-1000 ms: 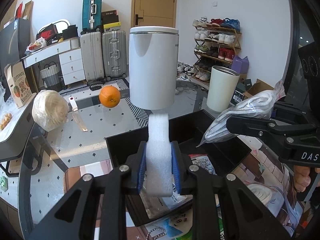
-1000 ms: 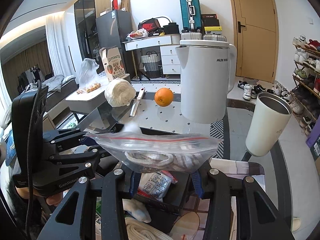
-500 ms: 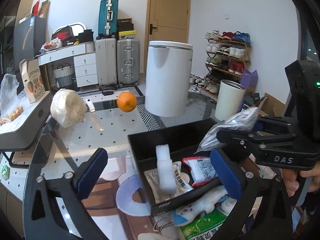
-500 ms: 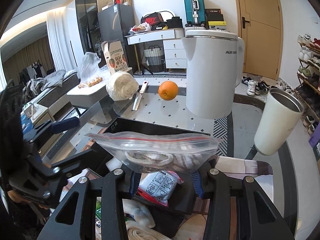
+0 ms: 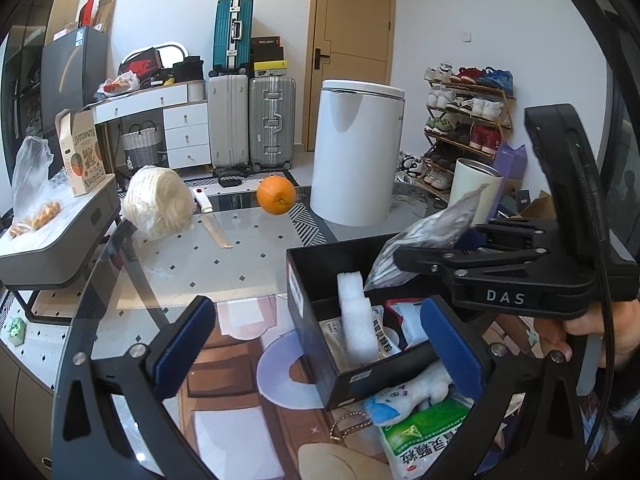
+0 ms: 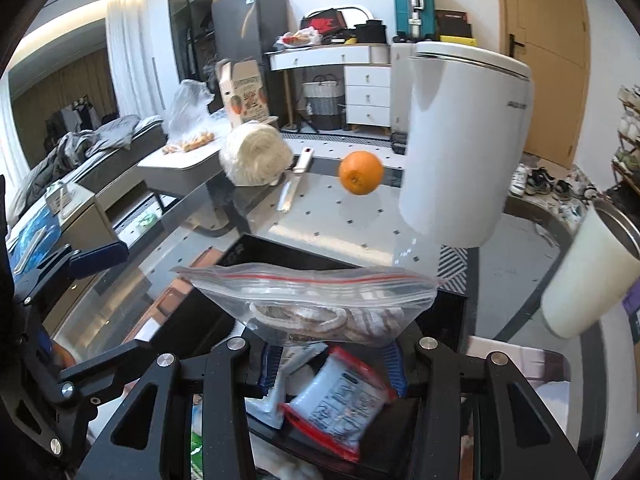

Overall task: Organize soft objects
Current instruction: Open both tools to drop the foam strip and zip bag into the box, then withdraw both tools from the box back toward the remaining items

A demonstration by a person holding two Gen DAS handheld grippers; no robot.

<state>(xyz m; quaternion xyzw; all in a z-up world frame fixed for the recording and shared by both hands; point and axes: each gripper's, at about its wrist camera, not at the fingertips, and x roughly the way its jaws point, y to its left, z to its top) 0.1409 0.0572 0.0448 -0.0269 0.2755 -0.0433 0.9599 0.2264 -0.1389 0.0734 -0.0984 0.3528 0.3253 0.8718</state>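
A black box (image 5: 308,312) stands on the glass table. A white foam strip (image 5: 356,320) stands upright inside it, with packets beside it. My left gripper (image 5: 316,344) is open and empty, pulled back from the box. My right gripper (image 6: 328,356) is shut on a clear zip bag (image 6: 312,300) with rope inside, held above the box (image 6: 452,320). The bag (image 5: 424,236) and right gripper also show in the left wrist view. A red-edged packet (image 6: 336,400) lies in the box below the bag.
An orange (image 5: 276,195), a wrapped white bundle (image 5: 158,202) and a knife (image 5: 210,220) lie further back on the table. A white kettle (image 5: 358,152) and a white cup (image 6: 588,280) stand to the right. A plush toy (image 5: 404,396) and green packet (image 5: 424,440) lie in front of the box.
My left gripper opened, let go of the foam strip in the box, and drew back to the left. The right gripper still holds the bag over the box.
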